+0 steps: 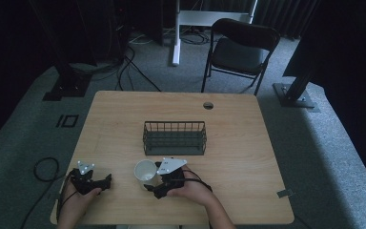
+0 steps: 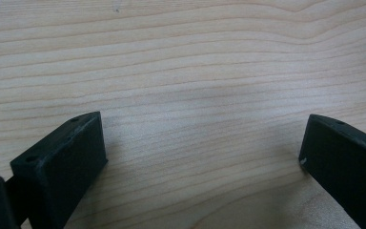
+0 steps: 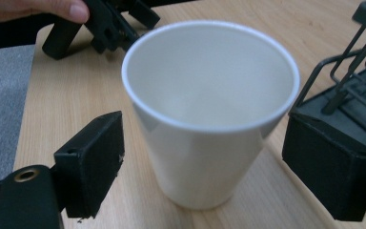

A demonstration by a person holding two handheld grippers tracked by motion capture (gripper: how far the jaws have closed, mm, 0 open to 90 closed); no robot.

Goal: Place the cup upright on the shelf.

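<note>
cup: white paper cup (image 3: 209,109) upright on the table (image 1: 248,143), mouth up, empty as far as I can see. In the high view the cup (image 1: 146,171) is just in front of the wire basket (image 1: 174,137), towards my side, not touching it.
right gripper: my right gripper (image 3: 205,157) straddles the cup, one jaw on each side of its lower wall. Jaws spread, not gripping yet; small gap on the left, the right jaw looks close to or just at the wall, can't tell contact. In the high view this gripper (image 1: 158,183) is just right of the cup.
left gripper: my left gripper (image 2: 202,162) has jaws wide apart over bare wood, nothing between them. In the high view it (image 1: 97,186) rests left of the cup, well apart.
step in hand: grasp the cup with the right, my judgement.
how to do it well: centre the cup between both pads before closing; squeeze gently, thin paper wall should dent easily. Grip low-to-mid wall, not the rim.
risk: the right jaw is near the basket corner (image 3: 343,71) beside the cup; could snag the wire on lifting. An uneven close could tip the cup towards the left gripper.
next, likely: lift straight up, then over the basket rim.
</note>
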